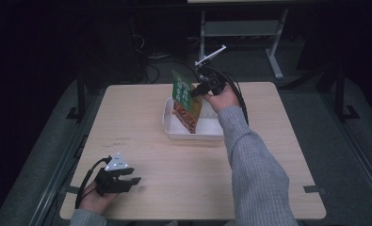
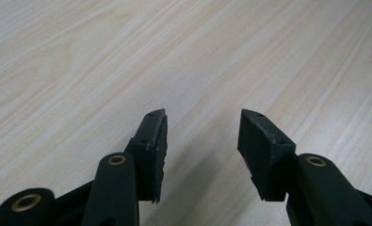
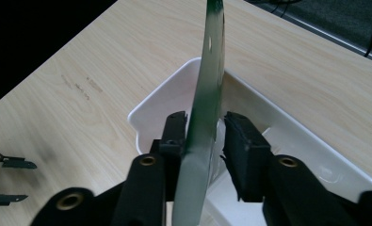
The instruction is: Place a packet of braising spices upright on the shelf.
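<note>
High view: pouch (image 1: pixel 186 100) upright in tray (image 1: pixel 193 131), long axis vertical.

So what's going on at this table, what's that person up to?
A person holds a gripper in each hand. The right gripper has a green food pouch between its jaws, standing on edge in a white tray on the wooden table. Its jaws look slightly parted, with a gap on one side of the pouch, as if letting go. The left gripper rests open and empty near the table's front corner.
</note>
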`<state>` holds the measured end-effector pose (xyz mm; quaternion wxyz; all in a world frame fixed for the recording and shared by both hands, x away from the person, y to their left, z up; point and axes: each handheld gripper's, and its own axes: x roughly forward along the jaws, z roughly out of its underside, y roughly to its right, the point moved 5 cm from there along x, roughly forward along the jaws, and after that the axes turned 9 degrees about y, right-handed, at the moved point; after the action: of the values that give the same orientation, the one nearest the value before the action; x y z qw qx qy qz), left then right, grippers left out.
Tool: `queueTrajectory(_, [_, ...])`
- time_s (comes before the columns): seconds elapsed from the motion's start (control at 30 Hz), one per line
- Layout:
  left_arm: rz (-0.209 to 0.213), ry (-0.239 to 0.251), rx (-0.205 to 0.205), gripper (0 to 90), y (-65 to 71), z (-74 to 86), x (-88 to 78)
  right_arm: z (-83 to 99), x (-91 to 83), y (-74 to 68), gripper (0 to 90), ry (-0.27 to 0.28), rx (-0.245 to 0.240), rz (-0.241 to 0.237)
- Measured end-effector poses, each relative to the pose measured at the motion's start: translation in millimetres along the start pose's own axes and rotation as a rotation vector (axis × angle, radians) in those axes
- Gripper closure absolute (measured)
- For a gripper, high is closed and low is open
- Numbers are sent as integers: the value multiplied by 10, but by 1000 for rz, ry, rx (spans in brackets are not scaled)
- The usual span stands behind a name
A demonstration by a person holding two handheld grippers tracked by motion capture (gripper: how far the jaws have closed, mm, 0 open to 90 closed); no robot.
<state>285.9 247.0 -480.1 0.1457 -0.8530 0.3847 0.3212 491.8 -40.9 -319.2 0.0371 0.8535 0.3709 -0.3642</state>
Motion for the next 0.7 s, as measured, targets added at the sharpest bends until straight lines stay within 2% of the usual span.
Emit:
queueTrajectory(0.27, [-1, -1, 0, 516, 0, 1, 2, 98, -78, 51, 613, -1, 3, -27])
queueTrajectory(0.7, [-4, -1, 2, 511, 7, 1, 7, 240, -231, 127, 579, 23, 14, -59])
